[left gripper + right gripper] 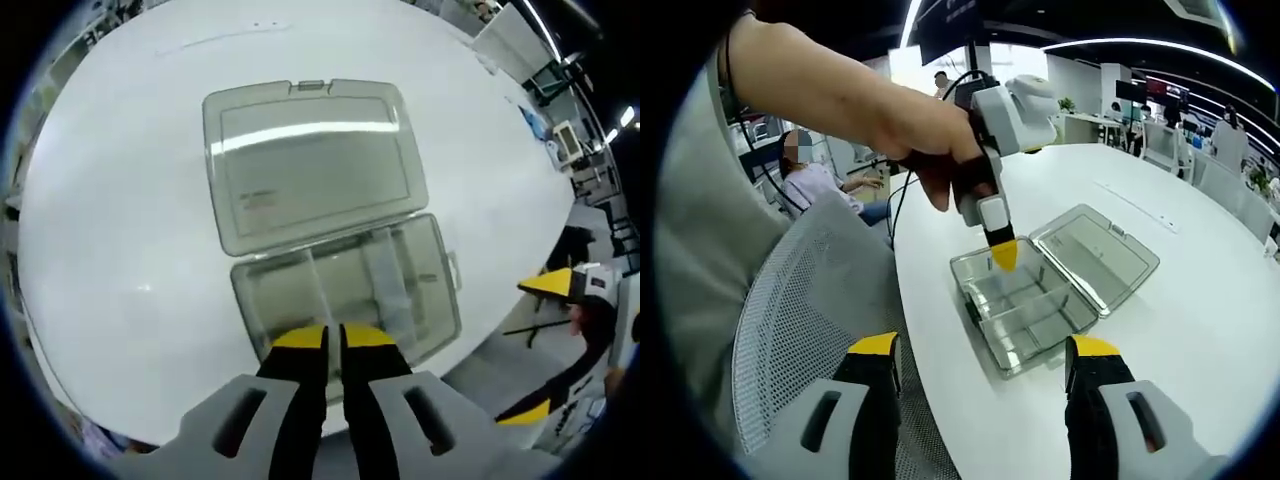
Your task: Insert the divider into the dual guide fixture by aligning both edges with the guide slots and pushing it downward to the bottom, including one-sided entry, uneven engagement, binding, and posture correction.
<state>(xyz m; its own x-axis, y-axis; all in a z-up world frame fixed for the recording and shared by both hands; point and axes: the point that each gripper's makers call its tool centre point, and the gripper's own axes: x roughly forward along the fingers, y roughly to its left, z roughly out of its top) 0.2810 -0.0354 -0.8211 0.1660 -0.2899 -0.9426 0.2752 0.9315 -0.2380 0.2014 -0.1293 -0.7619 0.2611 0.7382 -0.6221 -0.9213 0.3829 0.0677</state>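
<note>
Divider (pixel 318 290) upright in open box (pixel 345 300) on table (pixel 120 230); left gripper (pixel 333 338) jaws closed at its near wall. Right gripper (pixel 985 360) spread wide, empty, well back.

One clear plastic box (pixel 345 290) lies open on one white table (pixel 120 200), with its one hinged lid (pixel 310 160) folded back flat. Inside the box, two upright dividers (pixel 385 280) can be made out, though the clear plastic makes the count unsure. Two grippers are in use: the left gripper (pixel 1004 255) and the right gripper (pixel 985 365). One mesh-backed chair (pixel 800 320) stands beside the table.
</note>
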